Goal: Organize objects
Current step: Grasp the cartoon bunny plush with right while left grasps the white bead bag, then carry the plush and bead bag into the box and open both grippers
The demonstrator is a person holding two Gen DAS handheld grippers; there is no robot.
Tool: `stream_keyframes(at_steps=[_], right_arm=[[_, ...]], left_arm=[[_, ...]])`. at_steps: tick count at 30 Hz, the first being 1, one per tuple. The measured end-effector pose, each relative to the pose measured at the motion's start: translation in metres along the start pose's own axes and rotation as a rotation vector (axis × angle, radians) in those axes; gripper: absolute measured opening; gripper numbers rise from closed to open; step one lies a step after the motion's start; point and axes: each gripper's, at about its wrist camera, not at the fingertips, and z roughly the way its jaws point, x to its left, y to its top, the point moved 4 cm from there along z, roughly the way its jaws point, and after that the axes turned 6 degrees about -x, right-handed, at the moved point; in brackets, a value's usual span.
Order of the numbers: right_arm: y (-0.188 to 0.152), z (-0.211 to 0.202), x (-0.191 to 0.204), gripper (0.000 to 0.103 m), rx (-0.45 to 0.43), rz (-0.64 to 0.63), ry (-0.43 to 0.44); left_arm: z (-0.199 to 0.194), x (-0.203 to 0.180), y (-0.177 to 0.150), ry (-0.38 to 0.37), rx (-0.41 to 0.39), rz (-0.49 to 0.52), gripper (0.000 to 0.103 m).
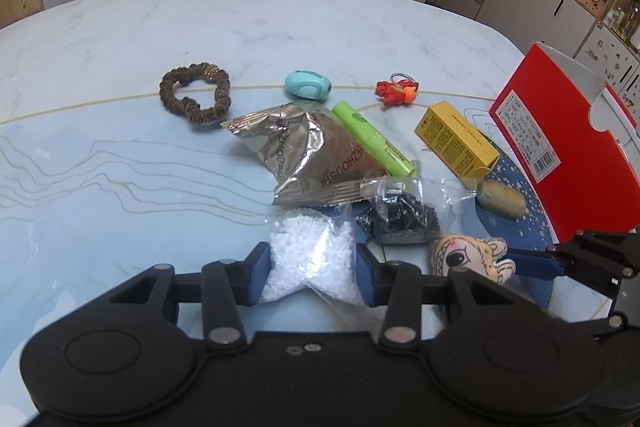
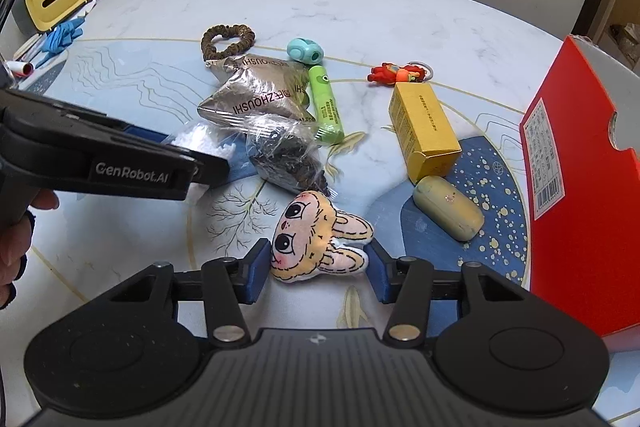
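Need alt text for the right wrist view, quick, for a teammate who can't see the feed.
The right gripper is open, its blue fingers on either side of a flat plush bunny lying on the table. Beyond lie a yellow box, a green tube, a silver foil bag and, at right, a red box.

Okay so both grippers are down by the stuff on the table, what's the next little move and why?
Probably close both grippers. The left gripper is open with its pads either side of the bag of white beads, and the right gripper is open around the plush bunny. Both items already sit between the pads, and the red box stands open nearby to the right.
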Motion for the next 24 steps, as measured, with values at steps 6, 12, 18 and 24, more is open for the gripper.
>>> stream_keyframes(at_steps=[6, 12, 18, 24], right_arm=[[0.001, -0.016, -0.005, 0.049, -0.022, 0.047, 0.025], [0.006, -0.046, -0.016, 0.049, -0.063, 0.083, 0.046], [0.014, -0.085, -0.033, 0.05, -0.115, 0.107, 0.051], [0.02, -0.119, -0.06, 0.05, -0.156, 0.139, 0.039]], left_arm=[[-0.012, 0.0, -0.003, 0.011, 0.027, -0.011, 0.042], [-0.036, -0.006, 0.002, -0.022, 0.01, -0.046, 0.042], [-0.06, -0.023, 0.012, -0.038, 0.004, -0.059, 0.042], [-0.082, -0.049, 0.023, -0.059, -0.017, -0.042, 0.042]])
